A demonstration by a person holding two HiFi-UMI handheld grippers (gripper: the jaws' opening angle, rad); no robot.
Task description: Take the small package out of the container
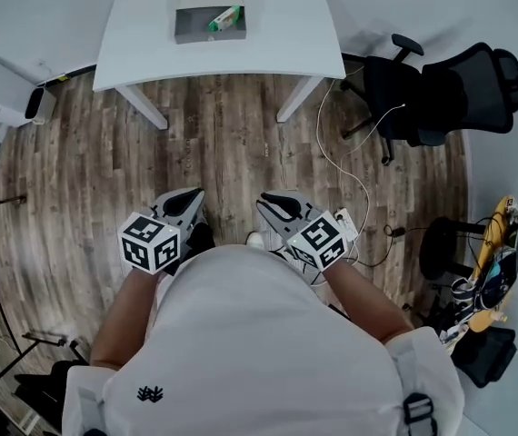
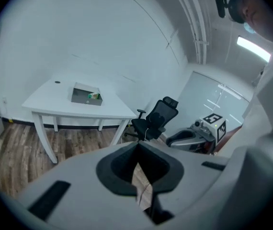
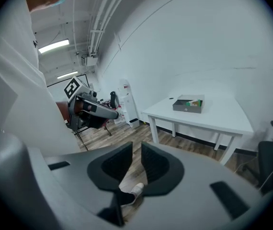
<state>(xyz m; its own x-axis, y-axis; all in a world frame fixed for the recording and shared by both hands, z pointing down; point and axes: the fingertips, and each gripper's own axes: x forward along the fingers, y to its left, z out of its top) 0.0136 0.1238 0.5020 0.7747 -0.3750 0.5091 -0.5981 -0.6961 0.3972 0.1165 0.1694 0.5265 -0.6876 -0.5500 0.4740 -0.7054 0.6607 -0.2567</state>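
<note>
Item: small package (image 1: 225, 18), green and white, too small in every view to read its material.
Location: inside the container (image 1: 195, 25), toward its right side in the head view, lying at a slant.
Container: shallow grey box with its top open, a pale flap standing behind it. It sits on the white surface (image 1: 277, 34), near the far edge.
Left tool (image 2: 138, 148): closed, tips together, with only a sliver of floor showing behind them. It is empty.
Right tool (image 3: 136, 150): slightly parted, a narrow gap between the pads with nothing in it.
Position of tools: both held close to the person's body over the wooden floor (image 1: 223, 143), well apart from the surface and the container.
Nearby: black office chair (image 1: 423, 94) to the right of the surface, clear of the direct path.
Expected handling: probably light and easy to lift. If it is a wrapped pack it may be soft and a little slippery, so a moderate squeeze should do.
Suggested hold: across its narrow width, at the end that stands clearest of the container wall.
Risk: the container looks light too and may slide or lift along with the package.
</note>
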